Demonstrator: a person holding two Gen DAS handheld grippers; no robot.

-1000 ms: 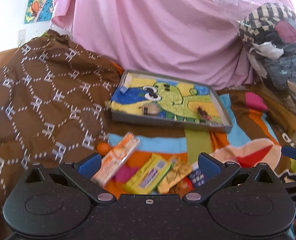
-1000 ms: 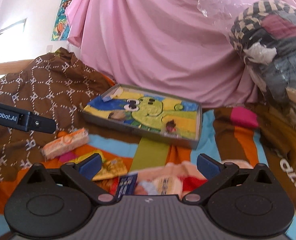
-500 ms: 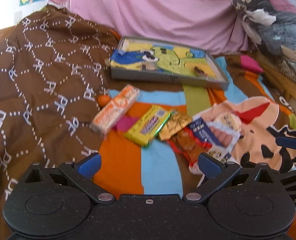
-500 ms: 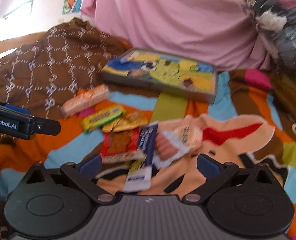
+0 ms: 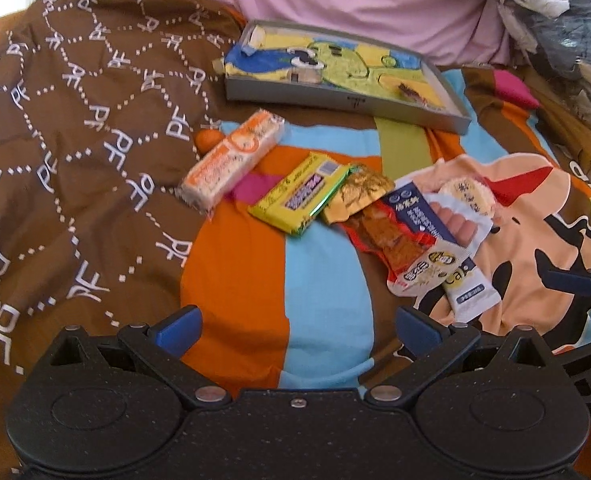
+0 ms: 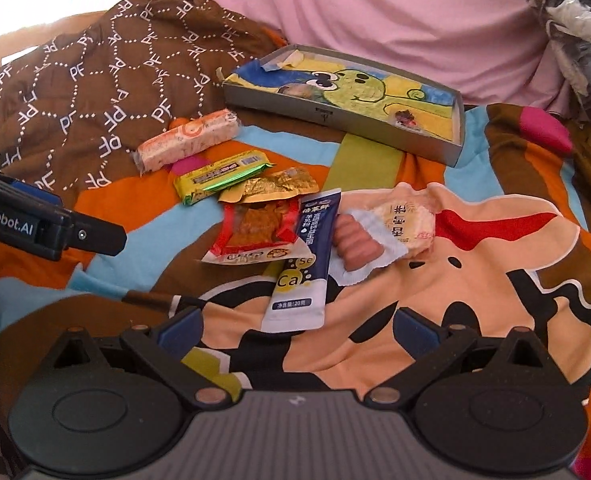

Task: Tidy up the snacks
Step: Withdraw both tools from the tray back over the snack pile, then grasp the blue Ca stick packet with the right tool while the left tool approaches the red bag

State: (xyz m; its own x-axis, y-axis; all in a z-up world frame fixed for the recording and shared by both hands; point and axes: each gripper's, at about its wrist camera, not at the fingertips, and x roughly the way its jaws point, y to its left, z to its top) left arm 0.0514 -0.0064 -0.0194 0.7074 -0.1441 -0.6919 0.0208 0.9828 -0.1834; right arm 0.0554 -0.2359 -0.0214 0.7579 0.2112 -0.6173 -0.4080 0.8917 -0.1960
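Observation:
Several snack packets lie in a loose row on a colourful cartoon bedsheet (image 5: 323, 288): an orange-white wafer pack (image 5: 233, 160) (image 6: 187, 140), a yellow-green bar (image 5: 299, 194) (image 6: 221, 176), a gold packet (image 5: 355, 194) (image 6: 271, 188), a red packet (image 5: 391, 240) (image 6: 255, 232), a navy-white sachet (image 5: 435, 240) (image 6: 307, 260), a sausage pack (image 6: 355, 246) and a round rice cracker (image 5: 469, 198) (image 6: 407, 220). Behind them sits a grey tray (image 5: 339, 98) (image 6: 335, 114) lined with a green cartoon picture. My left gripper (image 5: 297, 326) and my right gripper (image 6: 299, 328) hover open near the sheet, holding nothing.
A brown patterned blanket (image 5: 75, 128) covers the left side. Pink cloth (image 6: 375, 12) hangs behind the tray. A pile of clothes (image 5: 555, 28) rises at the right. A small orange ball (image 5: 208, 140) lies by the wafer pack. The other gripper shows at the left edge (image 6: 47, 228).
Both grippers have pulled back and tilted down, so the whole row of snacks now shows in front of them. The snacks and tray have not moved.

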